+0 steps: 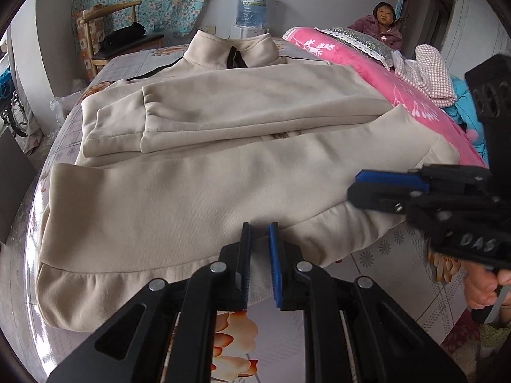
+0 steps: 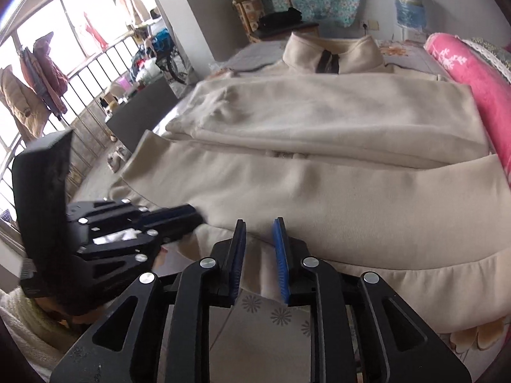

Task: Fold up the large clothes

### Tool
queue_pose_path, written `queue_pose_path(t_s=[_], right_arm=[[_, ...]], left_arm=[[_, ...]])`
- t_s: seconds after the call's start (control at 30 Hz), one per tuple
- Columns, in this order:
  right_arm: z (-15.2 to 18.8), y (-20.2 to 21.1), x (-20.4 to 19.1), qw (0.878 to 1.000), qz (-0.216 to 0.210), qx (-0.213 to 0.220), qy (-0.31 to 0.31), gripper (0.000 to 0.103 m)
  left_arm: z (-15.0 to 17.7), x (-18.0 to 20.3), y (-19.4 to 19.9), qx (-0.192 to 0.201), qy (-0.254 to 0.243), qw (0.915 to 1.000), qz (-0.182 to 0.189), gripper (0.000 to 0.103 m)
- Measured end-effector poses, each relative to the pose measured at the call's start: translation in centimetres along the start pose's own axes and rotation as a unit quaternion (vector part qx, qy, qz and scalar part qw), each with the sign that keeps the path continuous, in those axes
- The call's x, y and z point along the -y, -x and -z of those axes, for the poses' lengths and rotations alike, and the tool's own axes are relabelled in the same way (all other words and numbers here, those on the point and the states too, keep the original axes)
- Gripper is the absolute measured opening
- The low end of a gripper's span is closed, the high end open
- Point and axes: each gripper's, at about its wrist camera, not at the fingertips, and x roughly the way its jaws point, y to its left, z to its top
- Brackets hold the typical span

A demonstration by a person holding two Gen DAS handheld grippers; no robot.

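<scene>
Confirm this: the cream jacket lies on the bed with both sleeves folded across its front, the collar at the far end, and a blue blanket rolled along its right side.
One detail is off: the blanket rolled along the right side of the cream jacket is pink, not blue, as the left wrist view shows. The rest stands: the jacket lies on the bed, both sleeves folded across the front, collar at the far end.

Soft daylight from windows (image 2: 48, 73), blown-out glare there; fisheye bending, dark vignette edges, slight blur.

Barred window (image 2: 41, 73), wooden chair (image 1: 111, 36)
</scene>
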Motion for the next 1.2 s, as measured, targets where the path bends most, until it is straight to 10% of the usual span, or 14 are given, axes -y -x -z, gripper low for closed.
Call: queue_pose_path(t_s=[0.3, 0.43, 0.8, 0.9, 1.2], right_arm=[[0.4, 0.3, 0.8, 1.000, -0.008, -0.007, -0.017, 0.029], [0.0, 0.5, 0.0, 1.000, -0.012, -0.008, -0.004, 0.049], [1.3, 3.5, 6.6, 0.990, 0.134, 0.009, -0.051, 0.054], [1.5, 3.9, 8.2, 0.991, 0.100, 0.013, -0.086, 0.055], [1.0, 5.5, 10.0, 0.982, 0.162, 0.034, -0.096, 0.069]], left_arm=[[-0.7, -2.0, 2.0, 0.016, 0.048, 0.9976, 0.047, 0.012], [-1.1, -2.9, 1.3, 0.001, 0.063, 0.9979, 0.016, 0.013], [-0.5, -5.5, 0.9, -0.016, 0.115, 0.9931, 0.014, 0.013], [-0.5, -6.6, 1.3, -0.020, 0.137, 0.9903, 0.012, 0.013], [-1.4, -8.2, 1.9, -0.037, 0.128, 0.9865, -0.095, 0.057]])
